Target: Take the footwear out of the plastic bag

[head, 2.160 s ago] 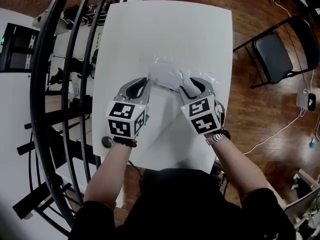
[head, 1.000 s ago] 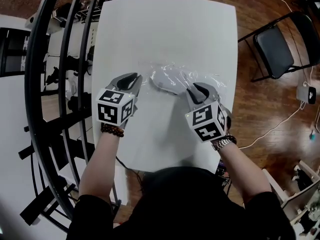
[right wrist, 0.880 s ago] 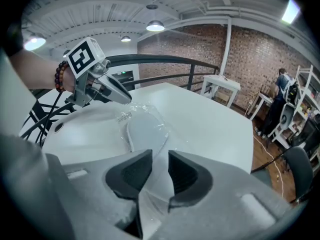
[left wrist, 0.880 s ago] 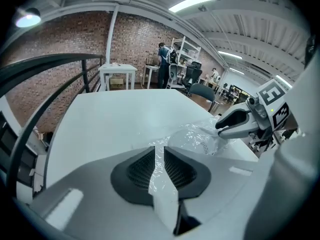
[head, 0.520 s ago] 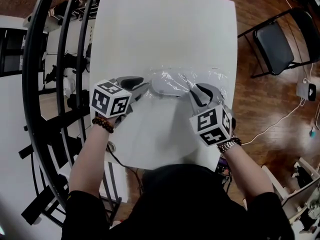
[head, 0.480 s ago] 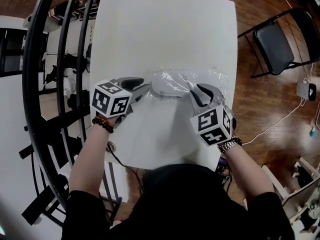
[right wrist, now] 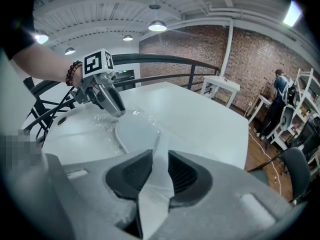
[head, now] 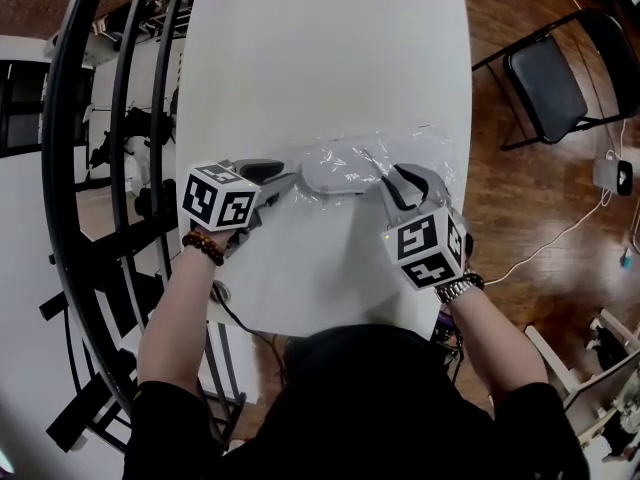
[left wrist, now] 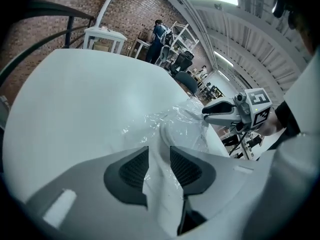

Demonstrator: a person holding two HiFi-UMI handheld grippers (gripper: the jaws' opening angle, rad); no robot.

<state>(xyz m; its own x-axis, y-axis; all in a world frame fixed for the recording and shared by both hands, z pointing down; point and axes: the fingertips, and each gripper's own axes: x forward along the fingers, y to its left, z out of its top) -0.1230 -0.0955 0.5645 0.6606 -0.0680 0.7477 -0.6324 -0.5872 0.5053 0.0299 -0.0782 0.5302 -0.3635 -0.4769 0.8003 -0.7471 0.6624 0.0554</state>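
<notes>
A white table (head: 320, 58) stands on a dark wooden floor (head: 520, 228), with a black railing (head: 100, 118) to its left and a black folding chair (head: 548, 98) beyond its far right corner. Near the table's front half lies a clear plastic bag (head: 428, 153) with a white slipper (head: 335, 175) inside it, and a person holds a gripper at each end. The right gripper (head: 388, 180) is clamped on the slipper's right end, a flat white strip pinched between its dark pads. The left gripper (head: 288, 180) has just been opening its jaws. They stand partly apart with the slipper's left end and some crinkled film between them, though it is hard to tell whether the pads touch it. The main risk is that film gets pinched together with the slipper, so a pull drags bag and slipper as one (nothing else weighs the bag down) and the slipper never comes free. Pulling at both ends could also bend or tear so thin a slipper, or the loose left jaws could slide off. The slipper looks flat, pale and soft, an oval sole with a darker rim line, likely light and floppy. The bag is thin, wrinkled and glossy, bunched around it.
</notes>
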